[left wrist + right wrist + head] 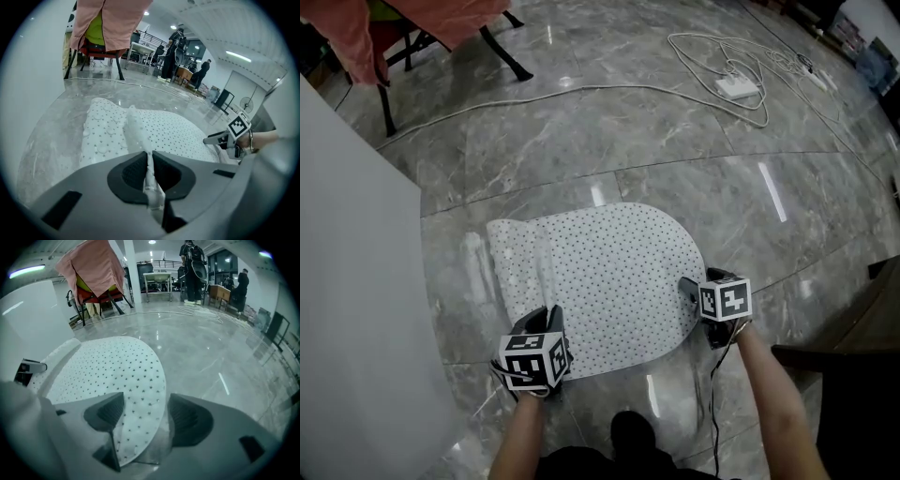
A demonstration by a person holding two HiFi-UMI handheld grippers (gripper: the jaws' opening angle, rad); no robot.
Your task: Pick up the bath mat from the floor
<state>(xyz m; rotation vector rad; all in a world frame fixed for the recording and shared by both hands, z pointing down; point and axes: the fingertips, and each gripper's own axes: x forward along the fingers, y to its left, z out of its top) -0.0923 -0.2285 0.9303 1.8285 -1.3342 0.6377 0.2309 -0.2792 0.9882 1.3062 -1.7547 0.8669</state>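
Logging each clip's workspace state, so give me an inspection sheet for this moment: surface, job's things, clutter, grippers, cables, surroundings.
Surface: grey marble floor, glossy.
Job's things: white dotted bath mat on the floor, left side folded over.
Clutter: nothing seen.
Grippers: left gripper shut on a mat fold; right gripper open, mat's edge between its jaws.
Cables: white cable looped by a power strip, beyond the mat.
Surroundings: pink-draped chair, white panel at left, people far off.

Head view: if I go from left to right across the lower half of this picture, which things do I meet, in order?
White panel → left tongs, shut → bath mat, its fold pinched by them → right tongs, open around its edge → dark furniture.
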